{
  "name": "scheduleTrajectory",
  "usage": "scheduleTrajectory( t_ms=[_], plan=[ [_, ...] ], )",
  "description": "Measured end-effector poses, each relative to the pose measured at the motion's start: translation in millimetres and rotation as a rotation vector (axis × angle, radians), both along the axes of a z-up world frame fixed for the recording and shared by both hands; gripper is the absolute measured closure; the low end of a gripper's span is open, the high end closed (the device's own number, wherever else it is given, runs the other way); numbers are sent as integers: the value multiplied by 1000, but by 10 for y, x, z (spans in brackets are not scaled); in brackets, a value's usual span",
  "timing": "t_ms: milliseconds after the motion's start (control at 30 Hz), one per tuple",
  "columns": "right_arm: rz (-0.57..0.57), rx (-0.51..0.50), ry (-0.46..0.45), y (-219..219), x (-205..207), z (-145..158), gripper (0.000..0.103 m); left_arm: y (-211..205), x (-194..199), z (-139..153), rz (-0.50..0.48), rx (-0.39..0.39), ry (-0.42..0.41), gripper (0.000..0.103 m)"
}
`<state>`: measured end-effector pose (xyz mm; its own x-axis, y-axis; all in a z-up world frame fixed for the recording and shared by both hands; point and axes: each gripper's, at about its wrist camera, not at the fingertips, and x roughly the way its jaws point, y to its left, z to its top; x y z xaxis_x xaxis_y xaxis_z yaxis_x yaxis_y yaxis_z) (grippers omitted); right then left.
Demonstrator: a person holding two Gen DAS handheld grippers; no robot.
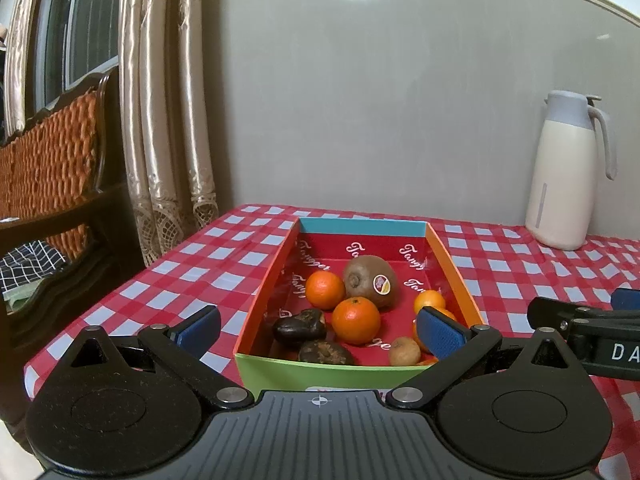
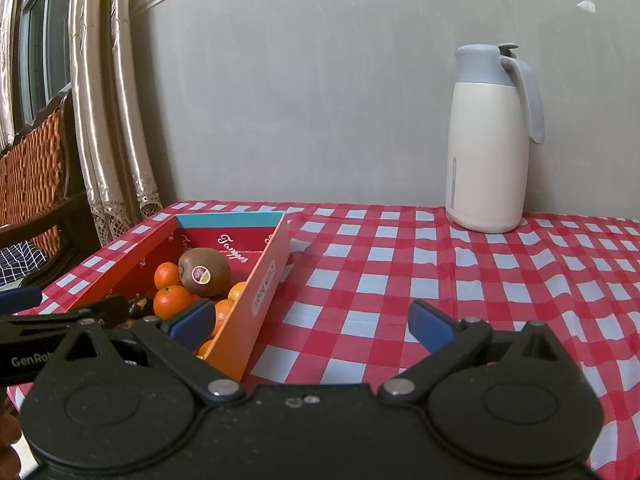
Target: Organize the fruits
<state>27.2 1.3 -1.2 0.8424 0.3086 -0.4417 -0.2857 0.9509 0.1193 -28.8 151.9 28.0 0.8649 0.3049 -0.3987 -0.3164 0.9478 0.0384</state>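
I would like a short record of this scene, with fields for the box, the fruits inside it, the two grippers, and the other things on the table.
box: open cardboard box, red inside, on the checked tablecloth
fruits in box: one kiwi with a sticker, several oranges, two dark fruits, one small tan fruit
left gripper: open, holds nothing, in front of the box
right gripper: open, holds nothing, beside the box
other: cream jug near the wall

A table (image 2: 400,280) under a red-and-white checked cloth carries two things directly — an open cardboard fruit box (image 1: 456,276) toward its left end, and a cream thermos jug (image 2: 486,152) with a grey lid standing upright at the back by the wall, well apart.
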Motion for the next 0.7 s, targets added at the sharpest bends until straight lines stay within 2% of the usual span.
scheduleTrajectory(
  t_ms=[700],
  plan=[
    [9,9,7,32,23,-8,0,25,13,1,0,-21,4,0]
  ],
)
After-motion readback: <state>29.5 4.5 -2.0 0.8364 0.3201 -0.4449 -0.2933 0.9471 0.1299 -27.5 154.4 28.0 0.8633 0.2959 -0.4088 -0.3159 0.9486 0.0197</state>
